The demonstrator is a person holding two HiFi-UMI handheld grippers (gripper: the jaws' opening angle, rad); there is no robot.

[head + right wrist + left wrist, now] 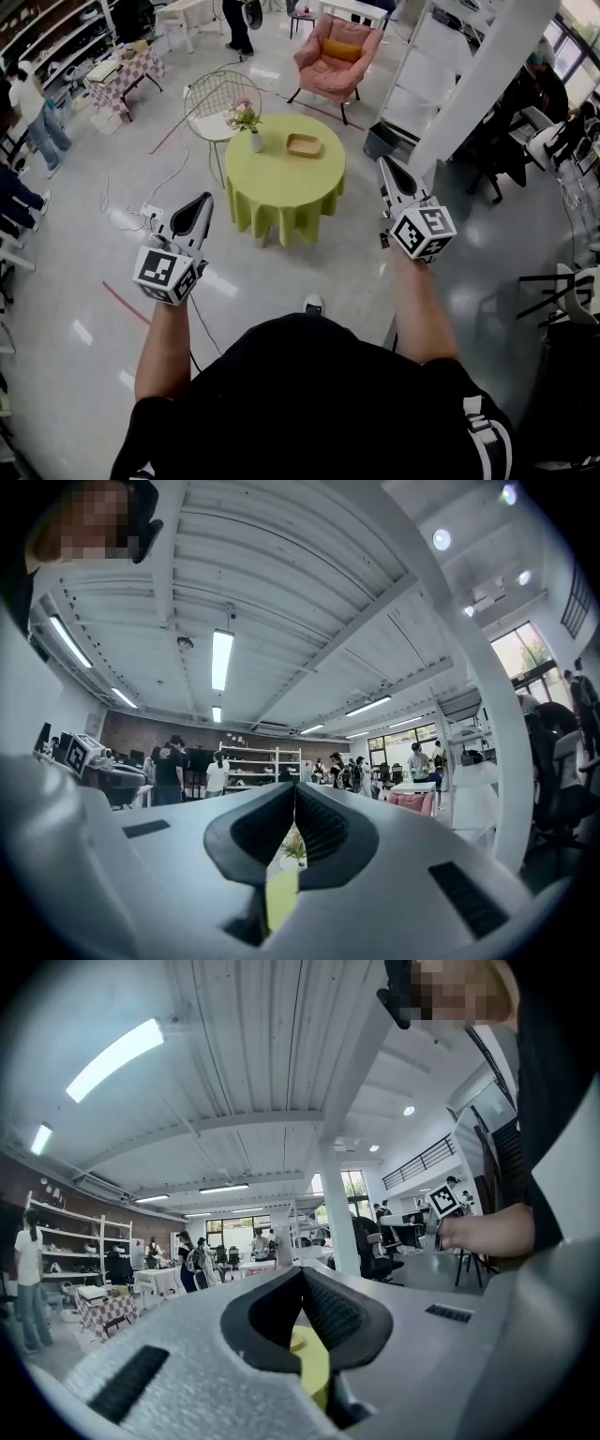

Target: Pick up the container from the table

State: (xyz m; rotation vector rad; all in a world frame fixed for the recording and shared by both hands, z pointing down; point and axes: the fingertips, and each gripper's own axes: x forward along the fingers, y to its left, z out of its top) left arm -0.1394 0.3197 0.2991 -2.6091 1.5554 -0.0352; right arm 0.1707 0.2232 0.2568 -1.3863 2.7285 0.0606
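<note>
The container is a shallow tan tray on a round table with a lime-green cloth, ahead of me in the head view. A small vase of flowers stands to its left on the same table. My left gripper is held level, short of the table's left side, with its jaws shut and nothing between them. My right gripper is off the table's right edge, also shut and holding nothing. Through the left gripper a strip of green cloth shows. The flowers show past the right gripper.
A wire chair stands behind the table and a pink armchair farther back. A white pillar and a grey bin are at the right. A power strip with cables lies on the floor at the left. People stand at the far left.
</note>
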